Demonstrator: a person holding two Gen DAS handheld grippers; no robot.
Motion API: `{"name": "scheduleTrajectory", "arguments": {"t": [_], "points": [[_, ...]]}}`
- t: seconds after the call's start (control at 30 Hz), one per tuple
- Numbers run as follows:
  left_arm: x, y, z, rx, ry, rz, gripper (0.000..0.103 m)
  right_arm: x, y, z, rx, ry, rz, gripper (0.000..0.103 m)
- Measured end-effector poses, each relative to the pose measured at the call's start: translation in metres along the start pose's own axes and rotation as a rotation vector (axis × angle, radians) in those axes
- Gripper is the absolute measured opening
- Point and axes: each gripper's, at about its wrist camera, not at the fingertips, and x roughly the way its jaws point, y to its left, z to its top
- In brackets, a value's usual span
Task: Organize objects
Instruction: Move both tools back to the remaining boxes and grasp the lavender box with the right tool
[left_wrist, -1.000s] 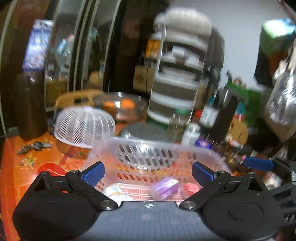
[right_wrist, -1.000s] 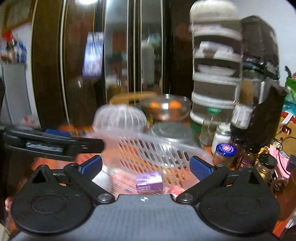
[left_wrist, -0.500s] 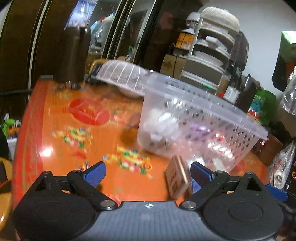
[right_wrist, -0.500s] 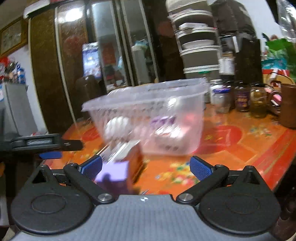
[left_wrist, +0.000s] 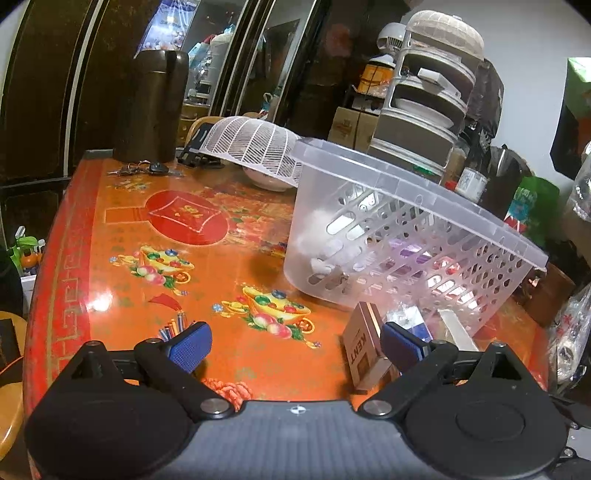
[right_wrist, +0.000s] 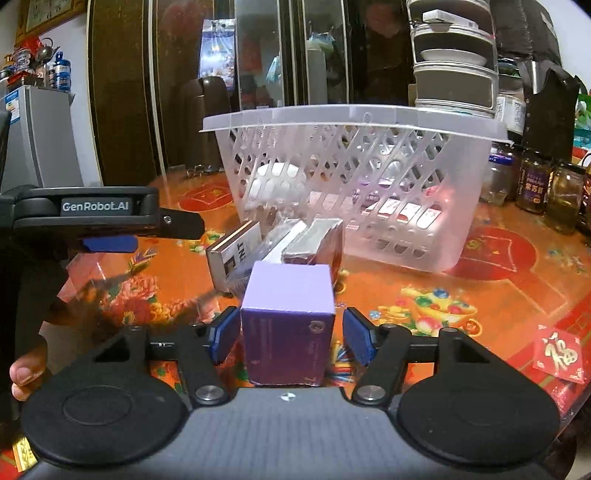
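A clear plastic basket stands on the orange patterned table and holds a white object, a purple box and red packets. A purple box stands between the fingers of my right gripper; small gaps show on both sides. Behind it lie a Kent cigarette pack and other small boxes. My left gripper is open and empty over the table, left of these boxes; it shows in the right wrist view.
A white mesh food cover, a dark flask and keys sit at the table's far side. Glass jars stand at the right. A tiered rack rises behind the basket. A red packet lies near the right edge.
Both grippers dropped from above the basket to table level in front of it. The right gripper's fingers have narrowed around the purple box, which now stands between them.
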Motion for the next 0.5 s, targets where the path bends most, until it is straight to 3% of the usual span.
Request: {"name": "scheduleTrajectory", "arguments": {"t": [0.13, 0.5], "points": [[0.002, -0.003, -0.002, 0.015, 0.012, 0.009, 0.099, -0.006, 0.002, -0.008, -0.015, -0.004, -0.001, 0.042], [0.008, -0.022, -0.002, 0.104, 0.031, 0.009, 0.098, -0.019, -0.04, -0.017, 0.061, -0.045, -0.051, 0.042]]}}
